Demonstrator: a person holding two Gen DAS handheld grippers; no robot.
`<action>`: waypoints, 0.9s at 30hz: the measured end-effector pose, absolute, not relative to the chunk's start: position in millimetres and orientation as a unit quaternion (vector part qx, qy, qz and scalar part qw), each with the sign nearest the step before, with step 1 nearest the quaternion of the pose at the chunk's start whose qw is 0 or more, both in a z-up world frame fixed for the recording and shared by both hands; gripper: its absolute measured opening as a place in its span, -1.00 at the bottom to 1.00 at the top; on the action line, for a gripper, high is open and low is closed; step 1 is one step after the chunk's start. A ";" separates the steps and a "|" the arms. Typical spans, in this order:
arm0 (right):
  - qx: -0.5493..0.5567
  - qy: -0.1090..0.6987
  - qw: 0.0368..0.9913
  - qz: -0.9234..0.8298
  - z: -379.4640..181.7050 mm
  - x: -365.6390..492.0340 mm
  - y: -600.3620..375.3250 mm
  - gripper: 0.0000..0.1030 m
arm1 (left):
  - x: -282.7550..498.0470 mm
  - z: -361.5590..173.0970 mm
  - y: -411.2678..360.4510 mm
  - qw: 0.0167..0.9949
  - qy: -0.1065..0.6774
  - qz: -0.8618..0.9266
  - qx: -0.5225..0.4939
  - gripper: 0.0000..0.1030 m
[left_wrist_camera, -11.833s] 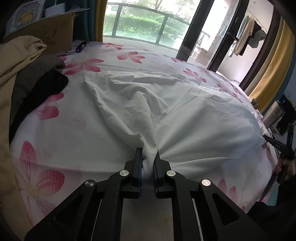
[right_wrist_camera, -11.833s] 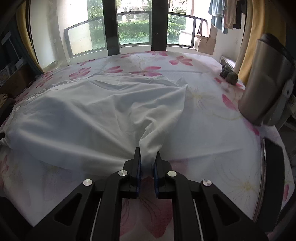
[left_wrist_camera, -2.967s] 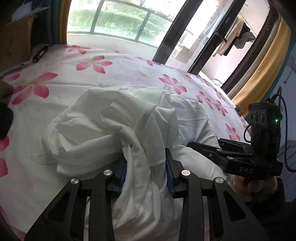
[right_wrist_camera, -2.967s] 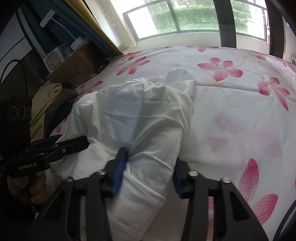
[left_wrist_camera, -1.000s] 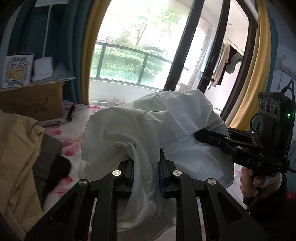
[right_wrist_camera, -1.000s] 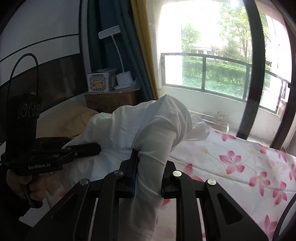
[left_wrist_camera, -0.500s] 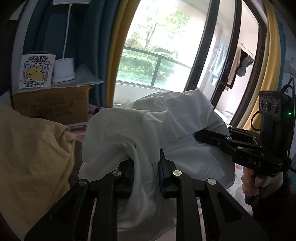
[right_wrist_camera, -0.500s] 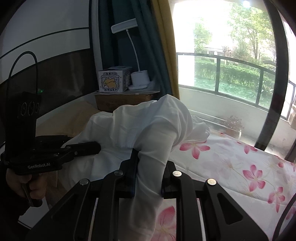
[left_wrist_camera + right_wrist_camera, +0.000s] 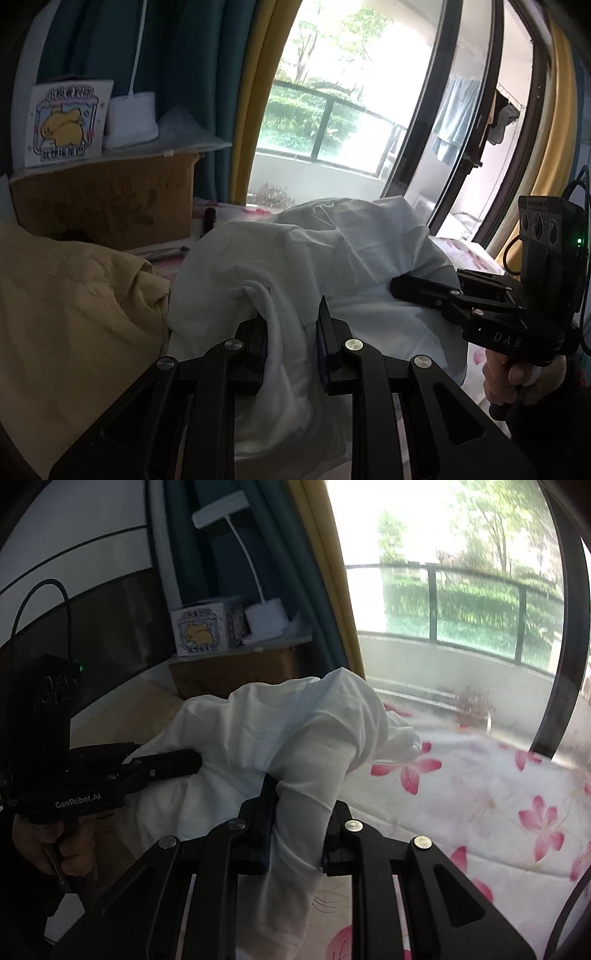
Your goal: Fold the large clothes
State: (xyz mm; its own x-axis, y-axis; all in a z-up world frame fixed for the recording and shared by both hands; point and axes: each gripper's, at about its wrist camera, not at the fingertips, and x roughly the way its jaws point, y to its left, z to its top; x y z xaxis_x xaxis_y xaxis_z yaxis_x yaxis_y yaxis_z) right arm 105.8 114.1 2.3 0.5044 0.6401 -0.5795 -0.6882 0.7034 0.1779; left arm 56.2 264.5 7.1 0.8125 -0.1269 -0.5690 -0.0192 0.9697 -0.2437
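Left wrist view: yellow garment at 9 o'clock; left gripper pinches the bunched white garment, lifted above the floral bedsheet. Right gripper clamps another fold at 3 o'clock. Fabric hides both grippers' fingertips. Since half a second ago, both views have swung slightly leftward.
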 end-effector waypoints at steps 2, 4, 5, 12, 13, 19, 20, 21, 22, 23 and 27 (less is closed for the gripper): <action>-0.030 0.331 0.863 0.381 -8.7 112.8 115.6 -0.64 | 61.9 2.0 265.8 0.943 0.312 -0.027 -0.117 -0.58; -0.021 0.346 0.857 0.381 -20.0 119.3 117.4 -0.64 | 67.4 -2.9 267.3 0.941 0.318 -0.026 -0.115 -0.59; -0.016 0.354 0.854 0.381 -26.2 122.3 118.7 -0.64 | 70.0 -5.7 268.8 0.939 0.322 -0.025 -0.115 -0.64; 0.008 0.393 0.840 0.373 -57.8 133.4 119.9 -0.63 | 84.5 -25.6 276.9 0.927 0.357 -0.028 -0.117 -0.70; 0.011 0.397 0.839 0.372 -59.8 135.5 118.5 -0.62 | 87.1 -27.1 276.7 0.926 0.360 -0.028 -0.114 -0.70; 0.024 0.419 0.835 0.356 -76.3 143.7 113.2 -0.52 | 95.7 -39.7 273.9 0.916 0.387 -0.018 -0.103 -0.56; 0.027 0.422 0.834 0.354 -78.5 144.7 111.8 -0.51 | 96.6 -43.0 275.2 0.913 0.392 -0.017 -0.107 -0.53; 0.030 0.424 0.833 0.354 -80.3 145.0 110.0 -0.51 | 97.6 -45.3 275.5 0.912 0.395 -0.018 -0.109 -0.52; 0.031 0.425 0.833 0.353 -81.9 146.0 109.0 -0.50 | 98.0 -46.3 274.6 0.911 0.398 -0.018 -0.107 -0.50; 0.032 0.426 0.833 0.351 -82.8 146.0 107.6 -0.49 | 97.5 -46.7 273.4 0.911 0.399 -0.018 -0.105 -0.48; 0.035 0.430 0.833 0.346 -85.1 145.4 102.1 -0.45 | 96.1 -47.3 269.7 0.906 0.412 -0.016 -0.102 -0.45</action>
State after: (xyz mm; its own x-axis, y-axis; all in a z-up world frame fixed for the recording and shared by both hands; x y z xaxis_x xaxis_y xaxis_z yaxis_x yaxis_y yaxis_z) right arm 145.4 102.1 -85.1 0.3900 0.6068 -0.6926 -0.5458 0.7581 0.3569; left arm 96.1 269.7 -47.3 0.6608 -0.1124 -0.7421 -0.0558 0.9786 -0.1979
